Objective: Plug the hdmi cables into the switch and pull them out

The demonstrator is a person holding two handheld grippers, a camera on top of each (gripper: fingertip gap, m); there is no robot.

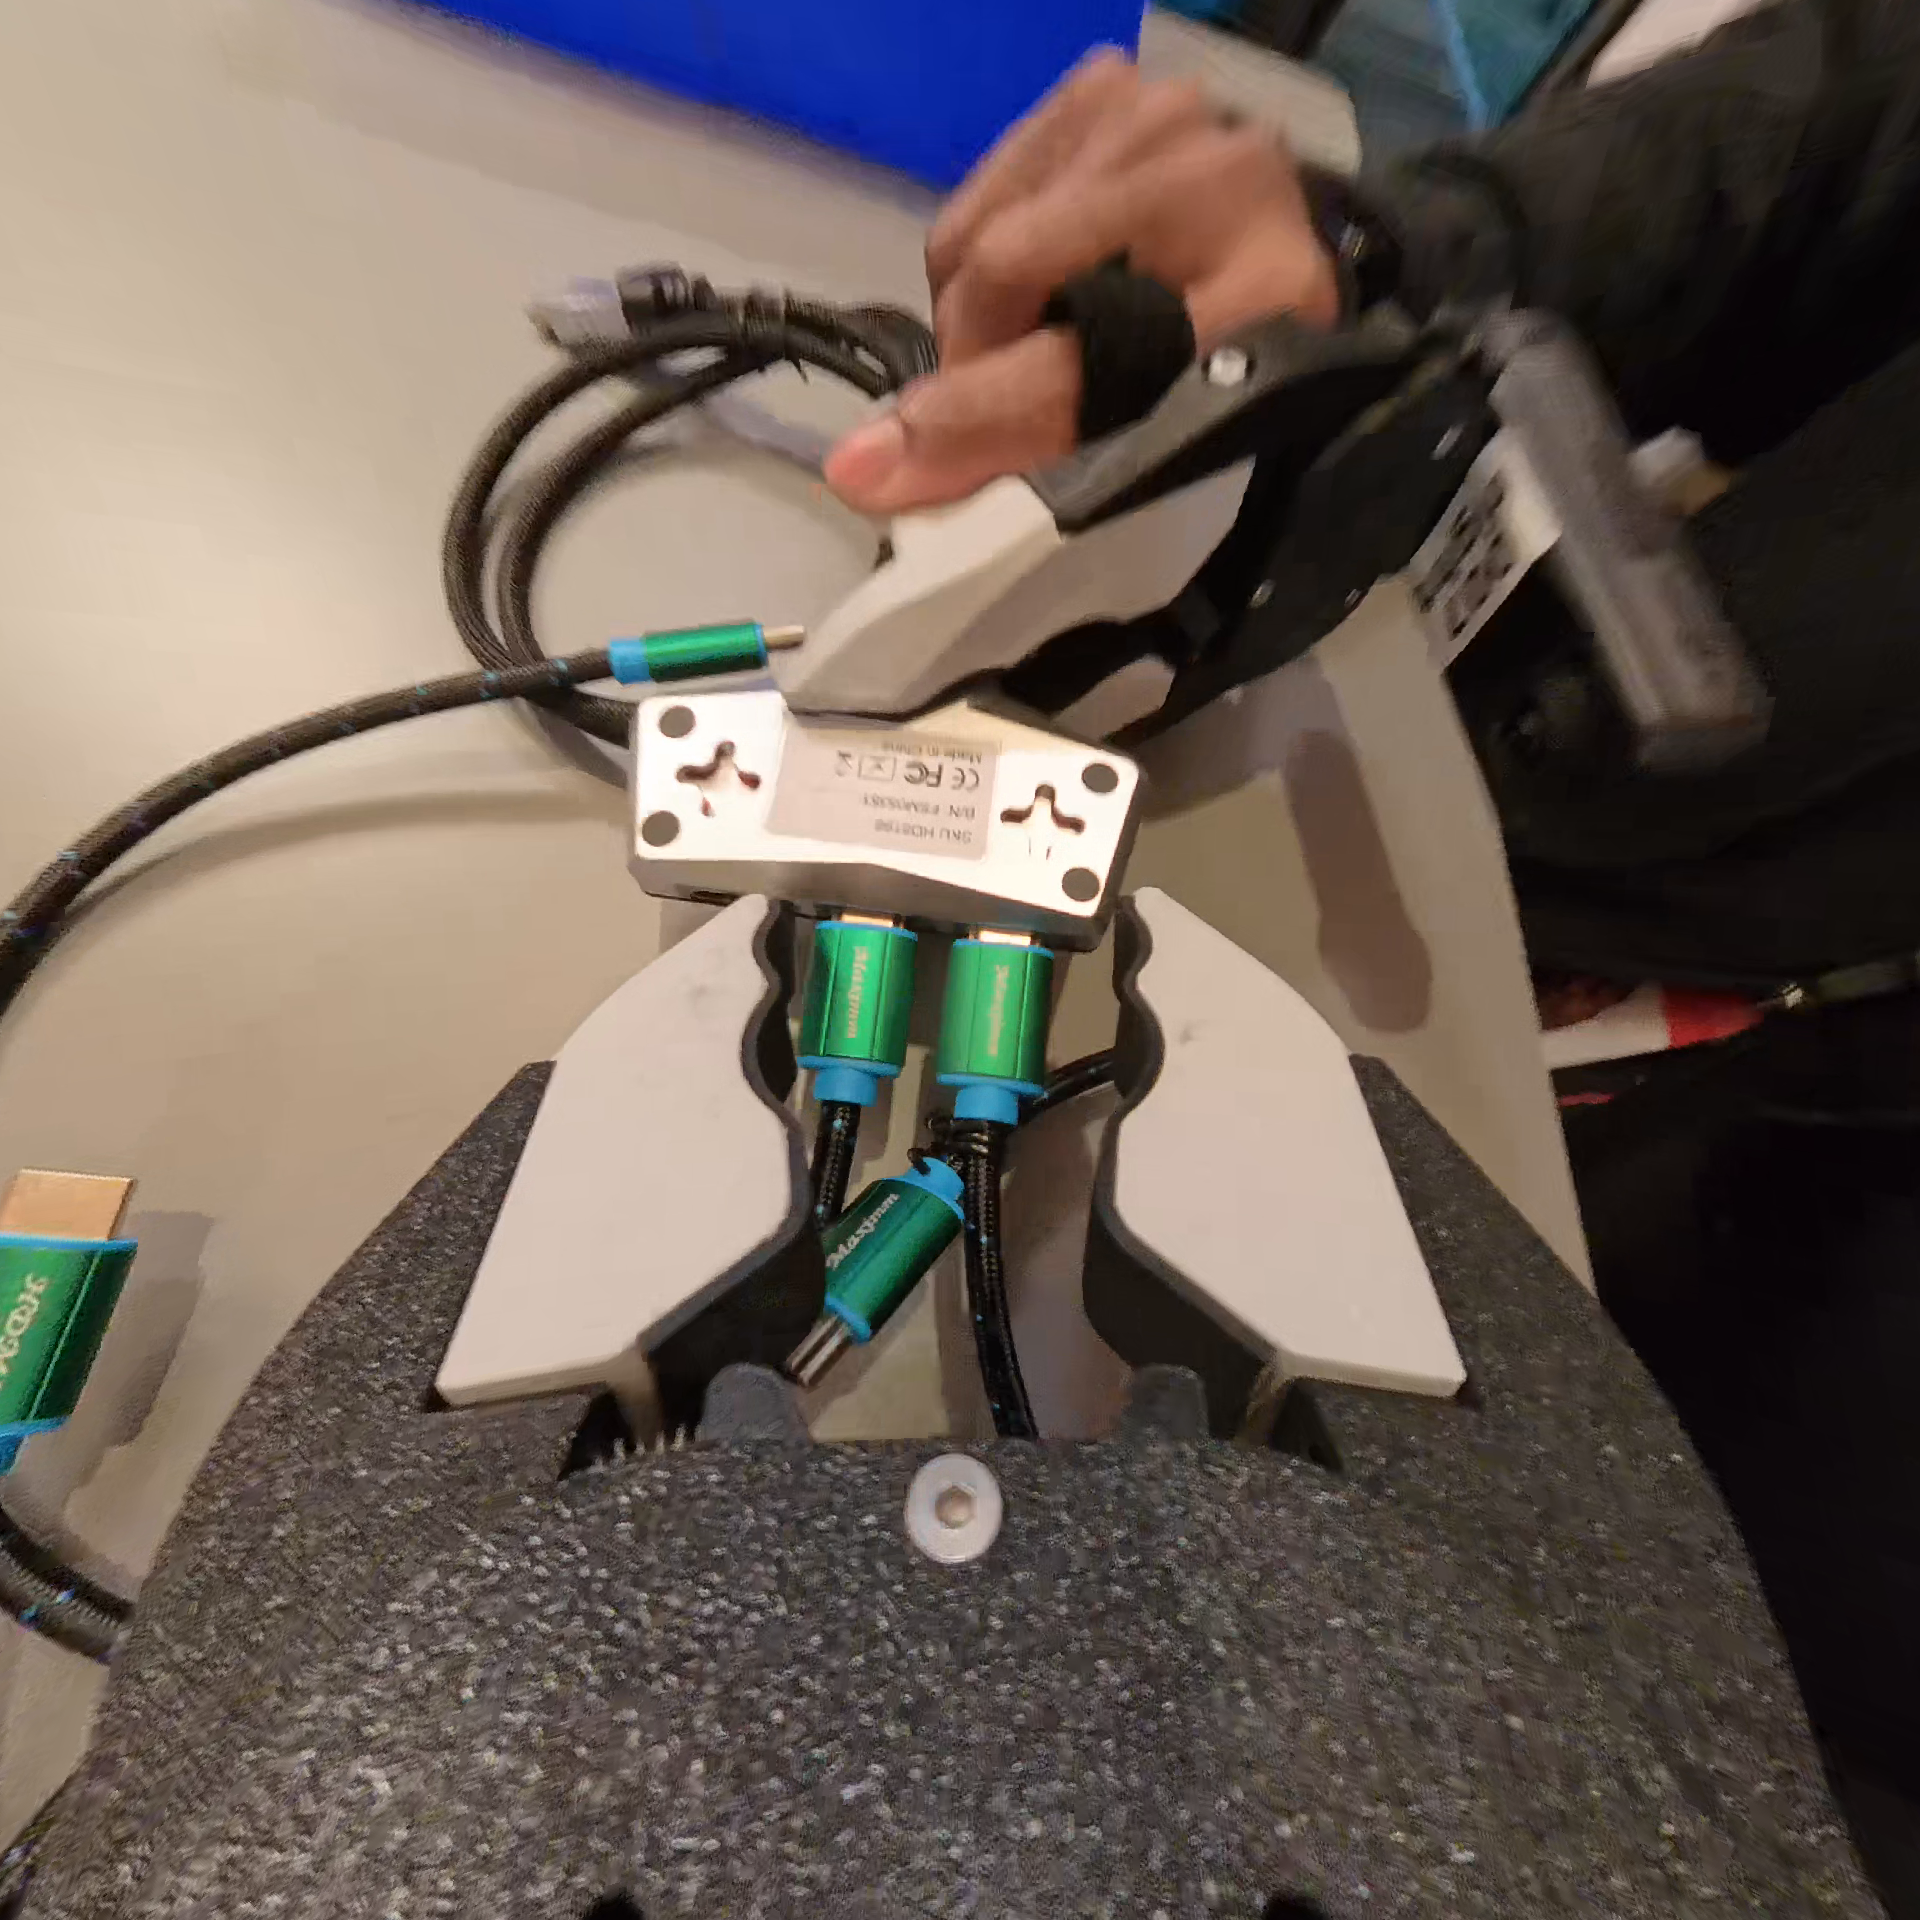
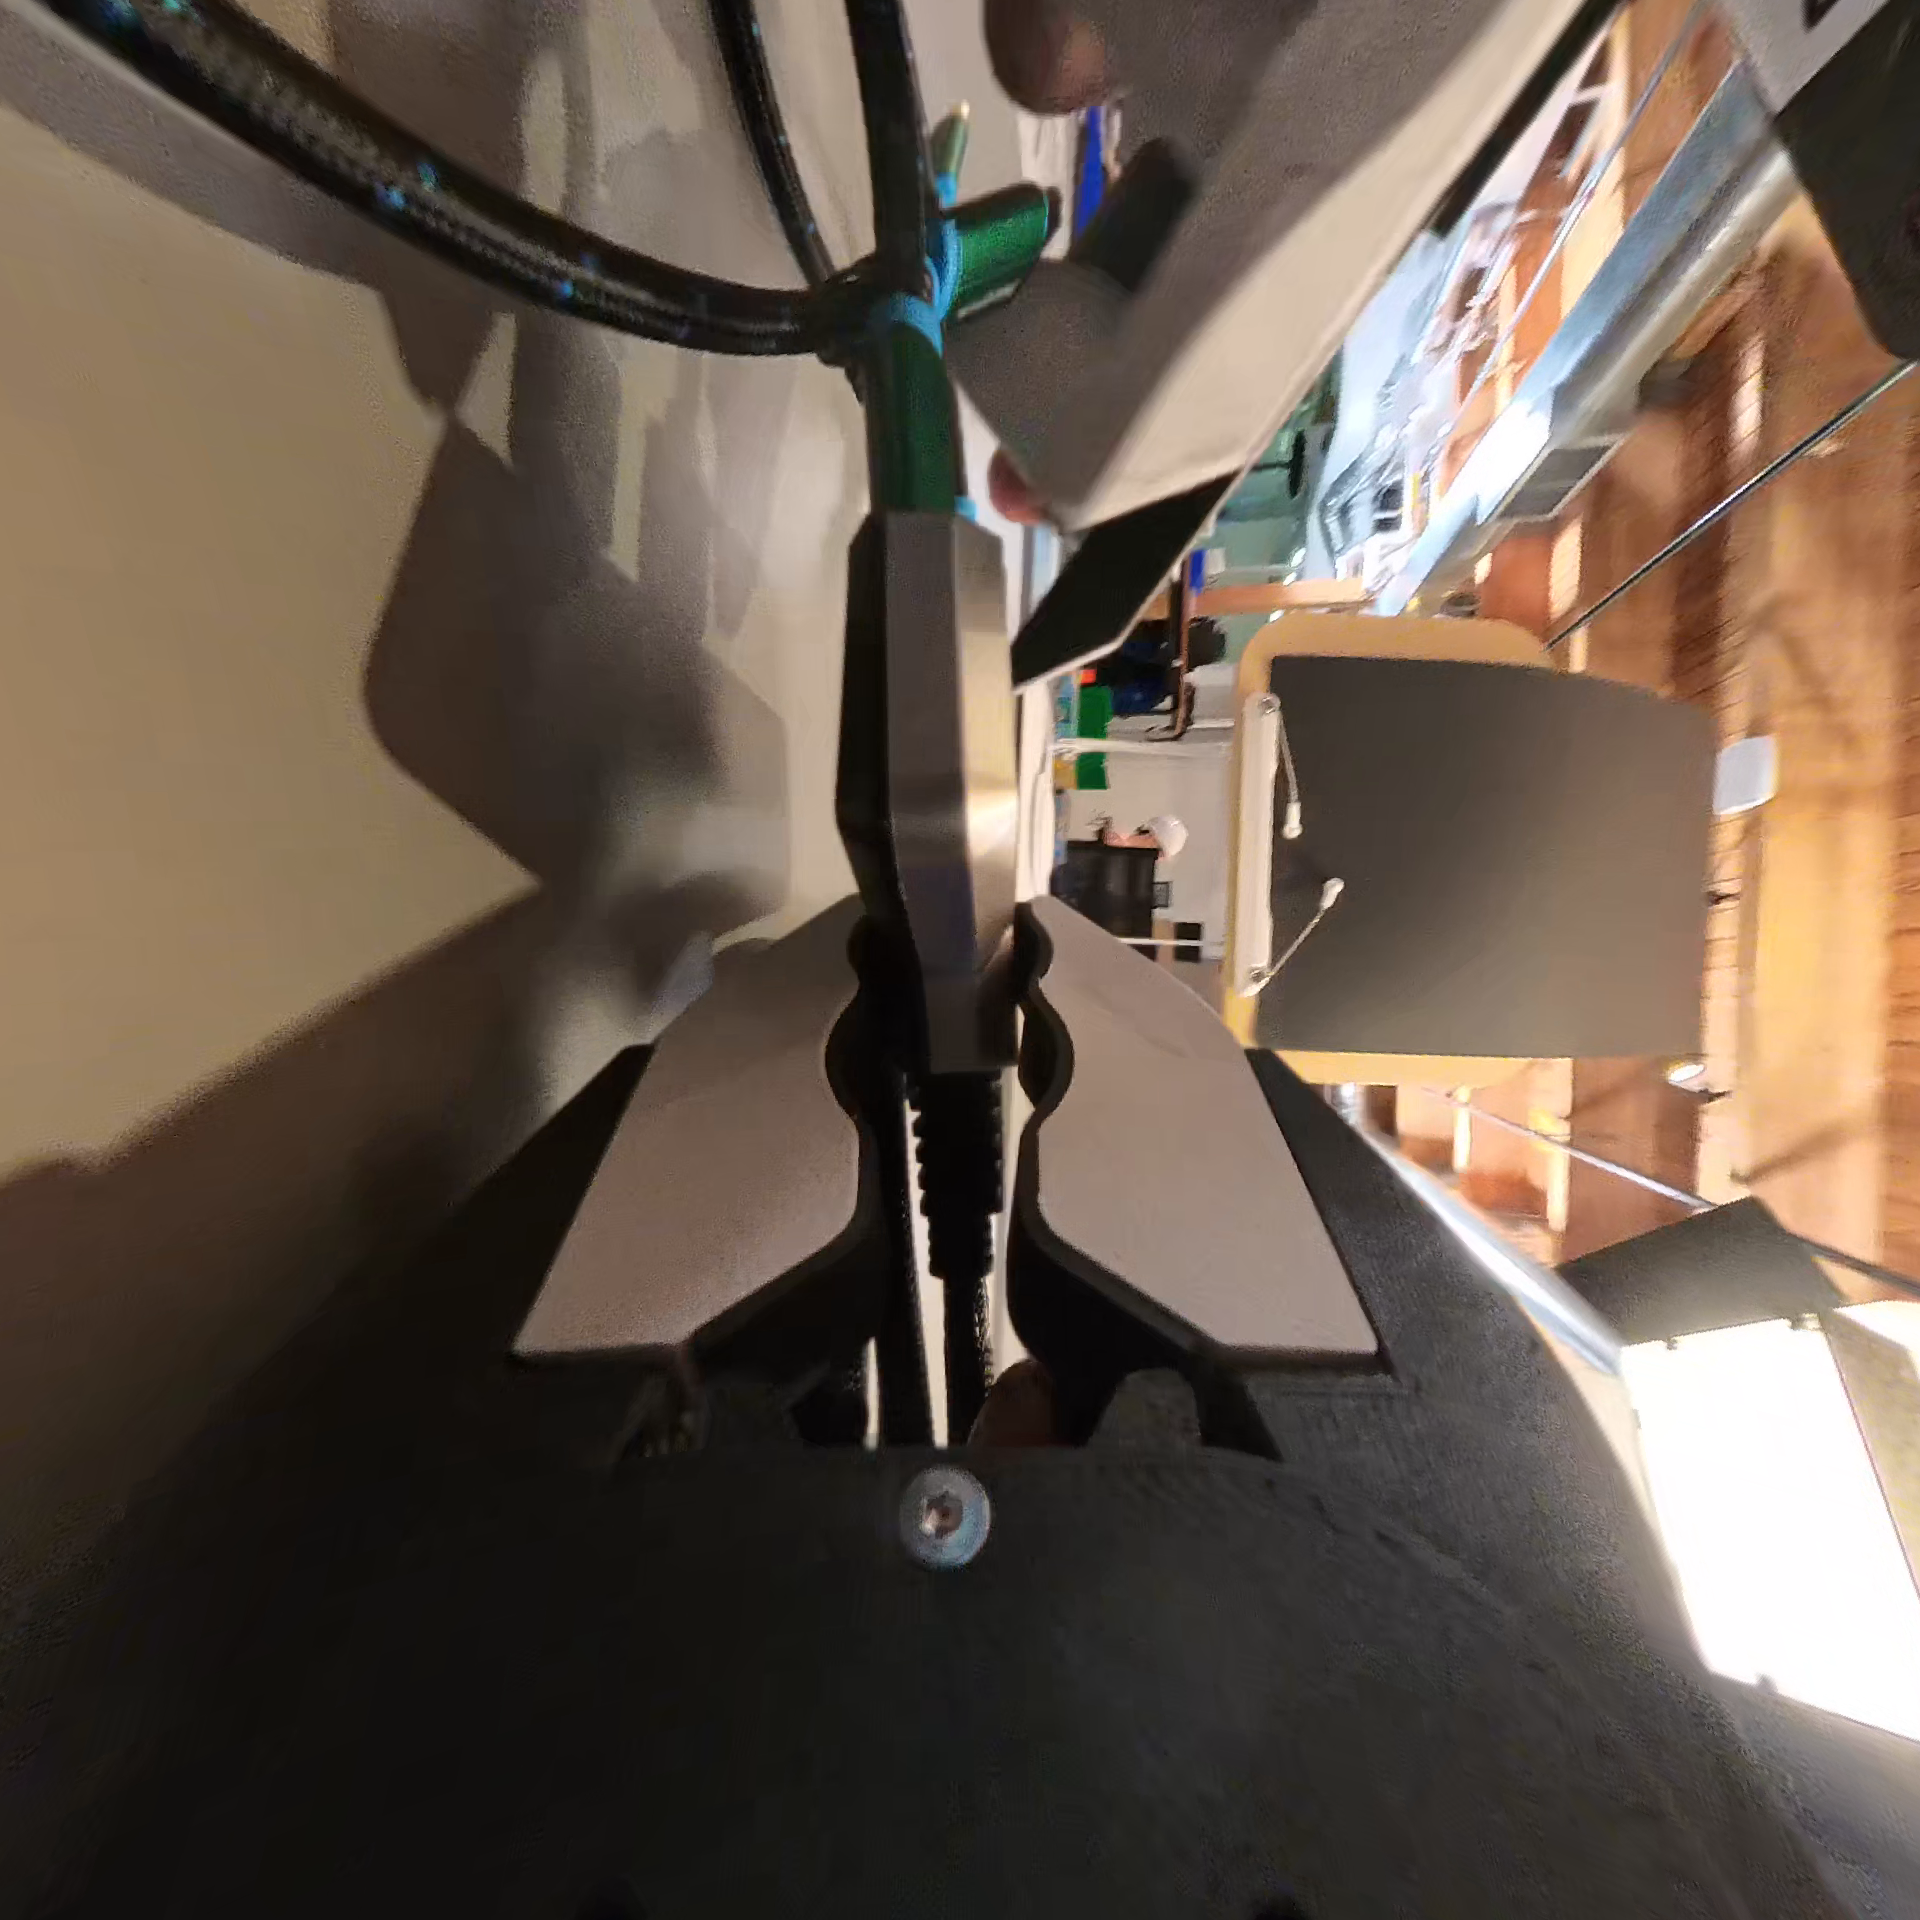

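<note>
Above the pale table (image 1: 260, 312), the silver switch (image 1: 883, 805) is held off the surface, underside toward the left wrist camera, and serves as the landmark for everything else.

The right gripper (image 2: 940, 961) has its fingers closed on the far edge of the switch; in its own view the switch is seen edge-on, pinched between them. The left gripper (image 1: 945, 940) sits on the near side of the switch with its fingers spread wide, gripping nothing, the plugged connectors lying between them.

Two green connectors are seated side by side in the near edge of the switch: a left plug (image 1: 854, 1000) and a right plug (image 1: 995, 1010). A black cable also appears to leave the far edge inside the right gripper. Three green connectors are loose: one dangling plug (image 1: 883, 1273) just below the seated pair, one slim plug (image 1: 707, 651) on the table left of the switch's far edge, and one large plug (image 1: 57, 1320) well to the left and nearer.

Judging by this, the plugging-in looks largely done and the pulling-out is what remains, starting with the two seated plugs.
</note>
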